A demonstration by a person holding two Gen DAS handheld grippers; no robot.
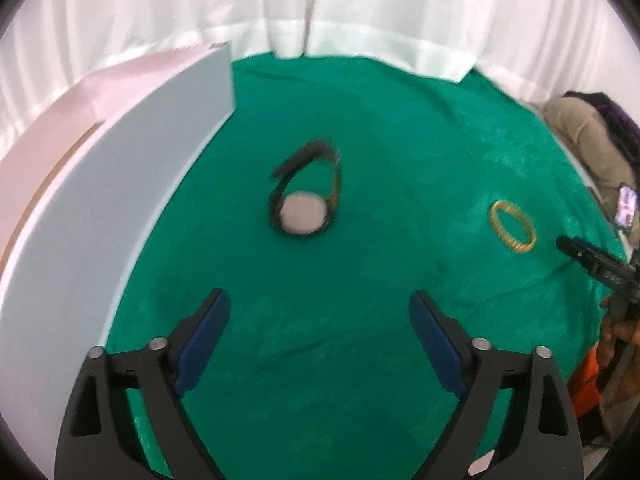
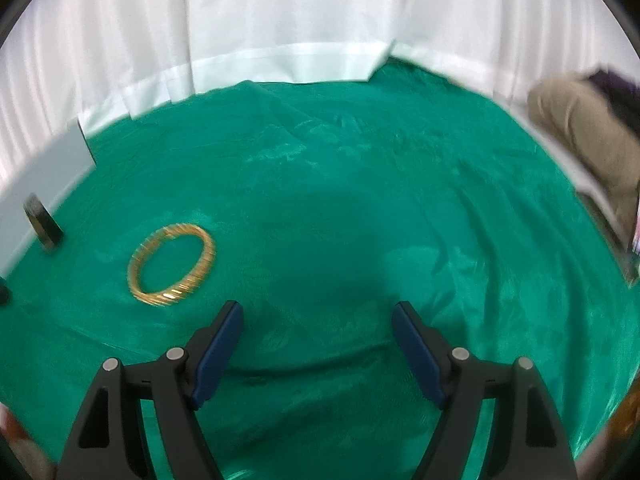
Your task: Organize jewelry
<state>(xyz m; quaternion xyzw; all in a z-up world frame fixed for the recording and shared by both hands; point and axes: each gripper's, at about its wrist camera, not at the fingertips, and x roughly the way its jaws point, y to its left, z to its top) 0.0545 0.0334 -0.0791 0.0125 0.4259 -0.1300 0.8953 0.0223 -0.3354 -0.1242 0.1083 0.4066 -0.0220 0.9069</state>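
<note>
A wristwatch (image 1: 302, 196) with a pale round face and a dark strap lies on the green cloth (image 1: 320, 340), ahead of my left gripper (image 1: 320, 300). That gripper is open, with only cloth between its blue pads. A gold bangle (image 1: 513, 227) lies flat to the right of the watch. In the right wrist view the bangle (image 2: 172, 264) sits ahead and left of my right gripper (image 2: 318, 312), which is open and holds nothing. The watch (image 2: 43, 222) shows at that view's left edge. My right gripper's dark tip (image 1: 576, 250) reaches in just right of the bangle in the left wrist view.
A tall white box (image 1: 112, 184) stands along the left side of the cloth. White curtains (image 2: 280, 20) close off the back. A person in beige trousers (image 1: 588, 148) sits at the far right. A phone (image 1: 626, 208) lies near the right edge.
</note>
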